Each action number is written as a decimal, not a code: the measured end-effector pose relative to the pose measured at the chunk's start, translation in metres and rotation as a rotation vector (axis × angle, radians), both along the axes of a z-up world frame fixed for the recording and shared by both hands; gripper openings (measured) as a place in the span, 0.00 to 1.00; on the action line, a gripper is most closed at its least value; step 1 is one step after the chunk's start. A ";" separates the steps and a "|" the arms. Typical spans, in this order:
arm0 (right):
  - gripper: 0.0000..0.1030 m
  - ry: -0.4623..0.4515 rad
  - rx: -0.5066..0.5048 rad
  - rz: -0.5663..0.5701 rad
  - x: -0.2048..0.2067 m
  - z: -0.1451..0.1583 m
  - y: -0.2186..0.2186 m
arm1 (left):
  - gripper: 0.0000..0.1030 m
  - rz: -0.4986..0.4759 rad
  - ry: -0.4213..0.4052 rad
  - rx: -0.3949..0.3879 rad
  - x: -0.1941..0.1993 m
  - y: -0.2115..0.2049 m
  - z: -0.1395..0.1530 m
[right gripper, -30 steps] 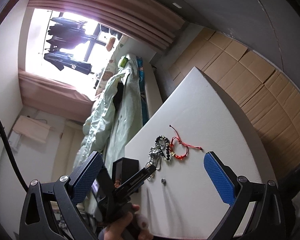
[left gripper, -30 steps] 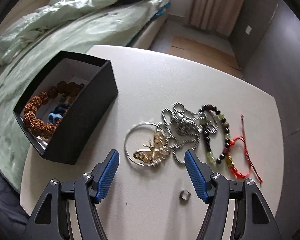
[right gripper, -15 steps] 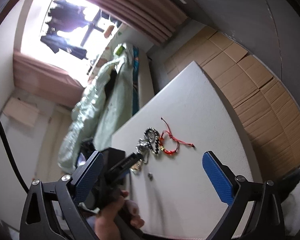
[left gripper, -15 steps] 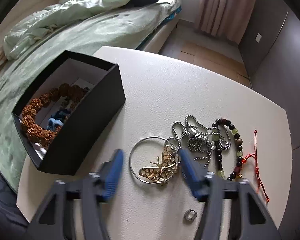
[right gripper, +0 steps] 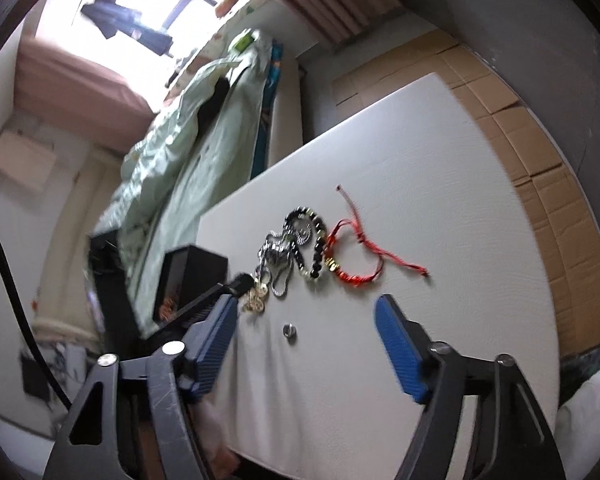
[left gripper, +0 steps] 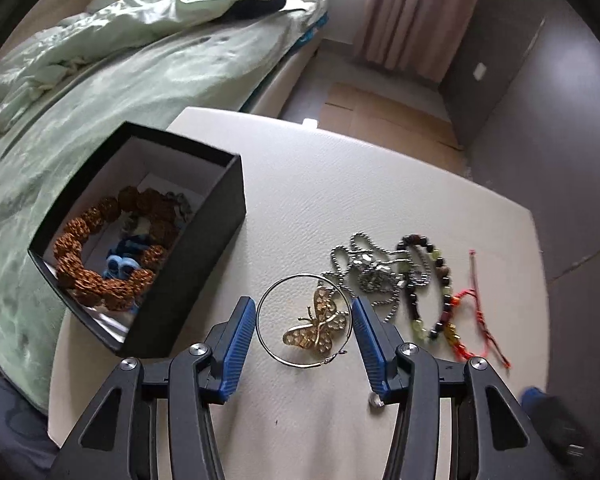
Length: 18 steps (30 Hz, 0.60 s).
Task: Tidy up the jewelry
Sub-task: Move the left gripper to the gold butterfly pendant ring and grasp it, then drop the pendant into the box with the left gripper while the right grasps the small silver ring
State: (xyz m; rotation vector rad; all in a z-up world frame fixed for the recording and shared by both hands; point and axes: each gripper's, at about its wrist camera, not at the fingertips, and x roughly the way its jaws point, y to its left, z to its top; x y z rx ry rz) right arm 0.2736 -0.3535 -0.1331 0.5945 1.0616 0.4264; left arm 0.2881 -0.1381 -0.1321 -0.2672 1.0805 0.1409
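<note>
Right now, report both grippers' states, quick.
Left gripper: open, holding nothing, fingers on either side of the butterfly hoop earring.
Right gripper: open, holding nothing, above the table.

Gold butterfly earring (left gripper: 315, 326), black box (left gripper: 188, 280), red cord bracelet (right gripper: 360, 256).

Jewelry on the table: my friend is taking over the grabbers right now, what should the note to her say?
Left gripper: open, fingers on either side of the butterfly hoop earring, not closed on it.
Right gripper: open, holding nothing, above the table.
Done: brown bead bracelet and a blue piece are in the black box.
Left on the table: the hoop, silver chain, dark bead bracelet, red cord bracelet, small ring.
Next, likely: close on the hoop, move it to the box.
</note>
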 end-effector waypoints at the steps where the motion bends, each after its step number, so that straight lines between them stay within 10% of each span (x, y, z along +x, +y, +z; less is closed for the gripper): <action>1: 0.60 0.000 -0.016 0.019 0.001 -0.001 0.005 | 0.50 -0.010 -0.006 -0.010 -0.002 0.002 0.003; 18: 0.30 -0.001 -0.298 0.257 0.001 -0.017 0.084 | 0.50 -0.166 -0.122 -0.086 -0.028 0.055 0.053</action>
